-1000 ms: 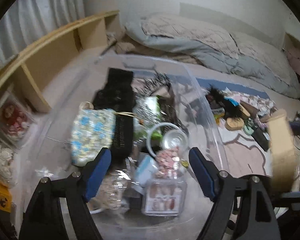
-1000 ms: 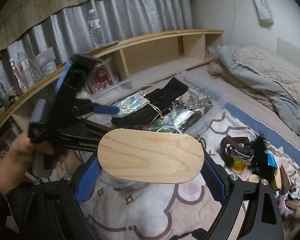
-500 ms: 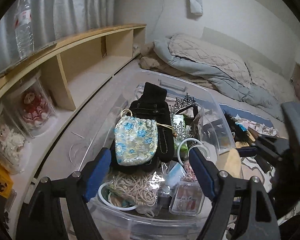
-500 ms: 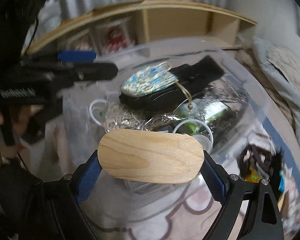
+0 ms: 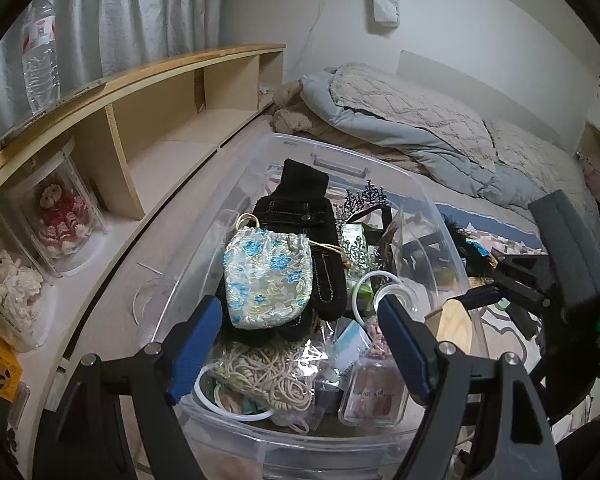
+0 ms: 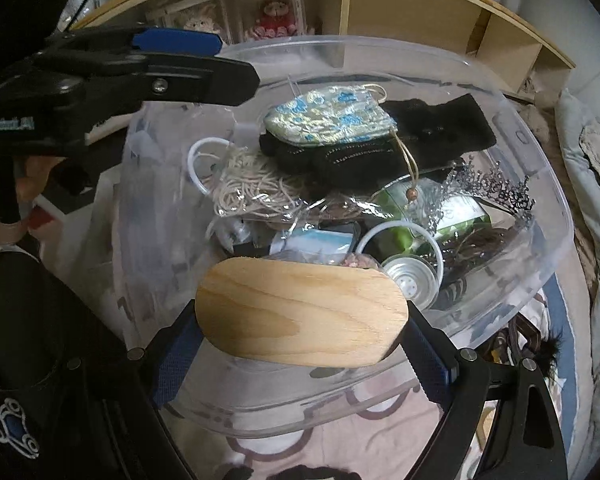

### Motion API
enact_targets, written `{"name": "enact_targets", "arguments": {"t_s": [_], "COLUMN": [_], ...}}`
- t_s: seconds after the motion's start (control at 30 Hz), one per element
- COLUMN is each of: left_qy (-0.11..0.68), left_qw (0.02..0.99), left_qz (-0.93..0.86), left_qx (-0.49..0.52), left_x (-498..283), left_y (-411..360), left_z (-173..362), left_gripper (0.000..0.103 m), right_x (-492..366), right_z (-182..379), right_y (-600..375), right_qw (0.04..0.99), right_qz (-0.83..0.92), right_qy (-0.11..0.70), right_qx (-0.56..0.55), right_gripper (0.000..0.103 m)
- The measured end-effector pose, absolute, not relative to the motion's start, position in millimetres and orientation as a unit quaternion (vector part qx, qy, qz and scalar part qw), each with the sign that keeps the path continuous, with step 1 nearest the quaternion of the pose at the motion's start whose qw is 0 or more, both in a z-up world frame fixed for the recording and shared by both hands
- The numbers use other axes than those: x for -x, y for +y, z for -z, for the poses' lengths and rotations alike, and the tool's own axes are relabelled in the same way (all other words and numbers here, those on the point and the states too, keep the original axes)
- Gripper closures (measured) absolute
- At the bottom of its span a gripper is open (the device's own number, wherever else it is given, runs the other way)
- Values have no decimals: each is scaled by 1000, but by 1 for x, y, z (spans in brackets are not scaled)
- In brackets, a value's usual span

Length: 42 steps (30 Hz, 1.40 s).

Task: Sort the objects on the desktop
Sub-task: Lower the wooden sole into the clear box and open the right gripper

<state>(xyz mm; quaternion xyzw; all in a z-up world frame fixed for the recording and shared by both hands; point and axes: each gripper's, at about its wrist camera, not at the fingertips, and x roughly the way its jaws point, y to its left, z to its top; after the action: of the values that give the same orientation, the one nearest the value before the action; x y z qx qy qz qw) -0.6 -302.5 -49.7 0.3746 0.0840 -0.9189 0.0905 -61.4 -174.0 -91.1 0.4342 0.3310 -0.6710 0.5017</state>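
Everything is placed from the bin. In it, the pouch lies on the black garment. A cord bundle sits in front of the pouch, a small case right of the cord, and a tiara right of the garment. The shelf runs along the bin's left. The bed lies behind it. The right claw holds a wooden piece over the bin's near rim.

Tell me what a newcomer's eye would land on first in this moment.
The oval wooden piece clamped between the right tongs, low in the right wrist view at the near rim of the clear plastic bin. Next, the blue-flowered drawstring pouch atop the black garment in that crowded bin, beyond the open left tongs.
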Motion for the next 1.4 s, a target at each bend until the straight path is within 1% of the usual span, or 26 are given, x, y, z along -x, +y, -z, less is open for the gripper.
{"name": "enact_targets", "arguments": {"t_s": [0.13,0.4,0.5,0.53,0.6,0.63,0.97,1.03,1.07,1.1,1.23,1.3,1.4], "left_qy": [81,80,84,85,91,92,91,94,102,105,103,104,91], "left_qw": [87,85,86,85,85,85,85,79,74,73,76,78,90], "left_qz": [919,916,915,915,914,914,914,915,915,915,915,914,915], "left_qx": [-375,-384,-385,-386,-386,-386,-386,-385,-384,-383,-383,-384,-384], "left_x": [1,2,2,2,2,2,1,0,0,0,0,0,0], "left_y": [-299,-296,-297,-297,-299,-300,-300,-301,-302,-303,-303,-304,-303], "left_z": [49,52,53,53,53,53,53,54,54,54,54,55,55], "left_gripper": [23,23,22,22,18,18,18,15,9,6,5,1,0], "right_x": [62,60,60,61,61,61,59,60,61,62,64,65,67], "right_z": [96,99,98,98,97,96,92,89,89,88,87,85,83], "right_y": [-176,-178,-177,-176,-176,-175,-172,-170,-169,-168,-162,-159,-156], "right_qw": [491,480,475,473,473,474,477,474,472,469,461,455,453], "right_qz": [668,676,683,685,688,689,713,730,738,743,766,777,786], "right_qy": [349,358,358,357,353,352,331,314,307,301,270,259,241], "right_qx": [-437,-429,-424,-423,-421,-421,-393,-378,-373,-370,-358,-349,-345], "right_gripper": [10,9,6,3,2,0,0,0,0,0,0,0,0]}}
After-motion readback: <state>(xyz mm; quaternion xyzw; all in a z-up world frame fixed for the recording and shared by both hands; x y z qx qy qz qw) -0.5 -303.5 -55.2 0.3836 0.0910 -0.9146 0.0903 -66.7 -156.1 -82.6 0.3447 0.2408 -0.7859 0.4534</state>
